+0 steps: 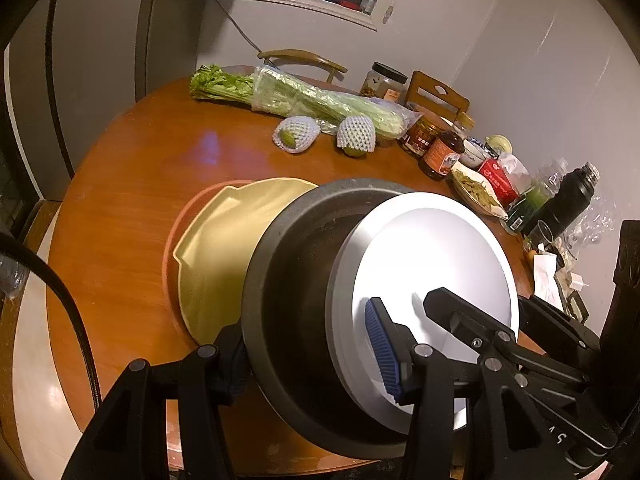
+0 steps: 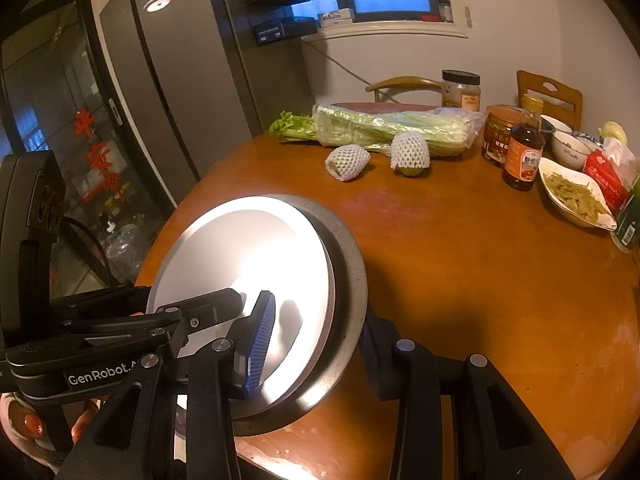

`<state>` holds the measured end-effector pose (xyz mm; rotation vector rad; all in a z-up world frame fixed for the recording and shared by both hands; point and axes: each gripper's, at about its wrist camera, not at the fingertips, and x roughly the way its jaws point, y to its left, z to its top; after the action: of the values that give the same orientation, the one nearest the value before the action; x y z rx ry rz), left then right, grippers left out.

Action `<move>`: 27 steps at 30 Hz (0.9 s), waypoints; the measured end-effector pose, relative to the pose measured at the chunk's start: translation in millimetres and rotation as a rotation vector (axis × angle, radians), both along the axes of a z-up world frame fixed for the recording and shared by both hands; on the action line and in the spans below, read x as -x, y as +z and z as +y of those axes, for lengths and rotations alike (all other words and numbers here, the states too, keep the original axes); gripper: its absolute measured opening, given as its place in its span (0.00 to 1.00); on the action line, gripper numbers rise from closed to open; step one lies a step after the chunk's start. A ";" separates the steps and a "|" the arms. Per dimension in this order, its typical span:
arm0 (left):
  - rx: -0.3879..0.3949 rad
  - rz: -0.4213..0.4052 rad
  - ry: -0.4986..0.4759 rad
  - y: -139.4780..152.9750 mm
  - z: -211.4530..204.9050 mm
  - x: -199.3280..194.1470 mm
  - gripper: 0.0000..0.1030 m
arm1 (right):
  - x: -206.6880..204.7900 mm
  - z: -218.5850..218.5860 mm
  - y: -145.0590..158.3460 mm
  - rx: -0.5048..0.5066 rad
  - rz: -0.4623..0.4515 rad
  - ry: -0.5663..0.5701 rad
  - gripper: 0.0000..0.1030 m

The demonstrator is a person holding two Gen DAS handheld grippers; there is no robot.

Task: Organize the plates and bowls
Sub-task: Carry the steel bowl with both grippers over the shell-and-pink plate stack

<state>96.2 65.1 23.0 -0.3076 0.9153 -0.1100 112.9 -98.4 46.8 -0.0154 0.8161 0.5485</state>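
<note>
A white plate [image 1: 432,264] lies inside a dark grey plate [image 1: 296,280], and both are held tilted above the round wooden table [image 1: 132,184]. My left gripper [image 1: 312,356] is shut on the near rim of these two plates; its blue pad [image 1: 384,352] presses the white plate's face. My right gripper [image 2: 316,344] is shut on the same pair [image 2: 248,264] from the other side, with the grey rim [image 2: 352,280] between its fingers. A yellow plate [image 1: 224,248] rests on a pink plate [image 1: 172,256] on the table behind them.
Bagged celery [image 1: 312,96], two net-wrapped fruits [image 1: 296,134], jars and sauce bottles [image 1: 442,156], a dish of green beans [image 2: 576,200], bowls [image 2: 568,148] and a black flask [image 1: 572,196] crowd the table's far and right side. Chairs [image 1: 438,94] stand behind. A fridge [image 2: 180,92] stands left.
</note>
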 end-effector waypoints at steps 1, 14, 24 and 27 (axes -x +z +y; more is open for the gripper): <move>0.001 -0.002 0.000 0.3 1.7 -0.1 0.50 | -0.4 1.7 0.5 0.001 -0.002 0.002 0.40; 0.001 -0.014 0.002 9.8 23.9 -8.7 0.50 | -8.3 24.8 8.2 0.012 -0.013 0.009 0.40; 0.001 -0.012 -0.004 12.4 39.5 -11.4 0.50 | -12.1 41.2 13.0 0.006 -0.022 0.000 0.40; 0.002 -0.010 0.003 10.4 45.6 -11.0 0.50 | -13.7 47.6 12.6 0.009 -0.020 0.002 0.40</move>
<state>107.2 110.7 33.5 -0.3100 0.9053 -0.1097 126.6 -50.8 59.4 -0.0302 0.7993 0.5455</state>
